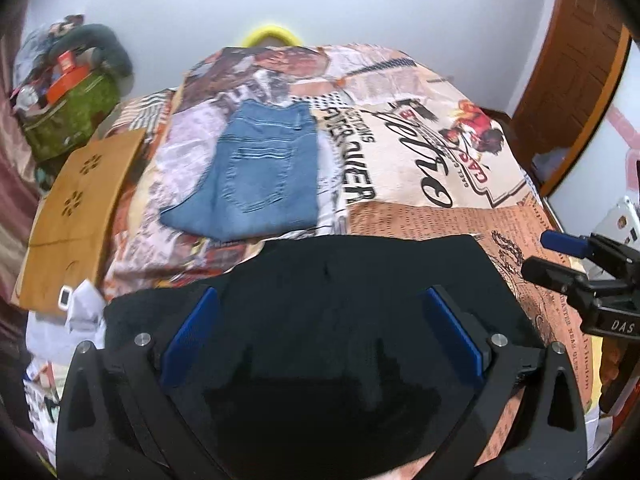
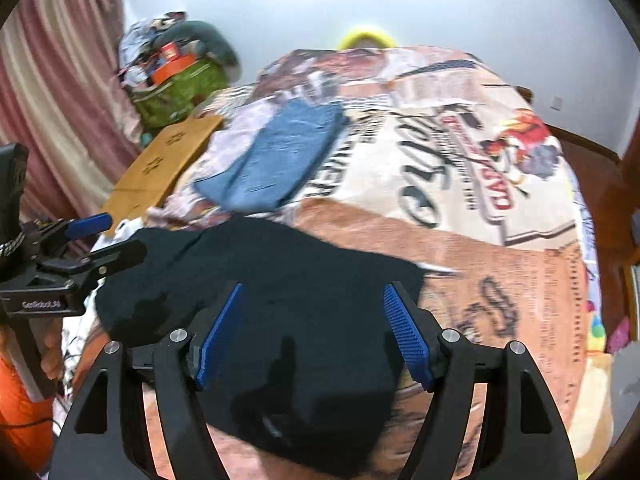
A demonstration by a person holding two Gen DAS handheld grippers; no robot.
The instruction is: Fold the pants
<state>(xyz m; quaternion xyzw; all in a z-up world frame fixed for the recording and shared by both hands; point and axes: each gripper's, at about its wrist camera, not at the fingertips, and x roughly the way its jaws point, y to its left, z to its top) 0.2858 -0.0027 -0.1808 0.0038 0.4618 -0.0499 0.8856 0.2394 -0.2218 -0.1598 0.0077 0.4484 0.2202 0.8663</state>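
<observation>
Printed bedspread (image 1: pixel 420 184) fills the view. My left gripper (image 1: pixel 324 328) and right gripper (image 2: pixel 316 332) hover wide apart, holding nothing, over black pants (image 1: pixel 360 280) lying near me. Grabbing one layer could bunch them. They look flat, though blur hides creases. Folded jeans (image 1: pixel 256 176) lie beyond.

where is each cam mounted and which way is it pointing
Left wrist view: sits on the left gripper, looking along its open fingers over black pants toward folded jeans and the far wall; the right gripper shows at the right edge.
Right wrist view: sits on the right gripper, facing likewise; the left gripper shows at the left edge.
Shared: pants, jeans, printed bedspread.
</observation>
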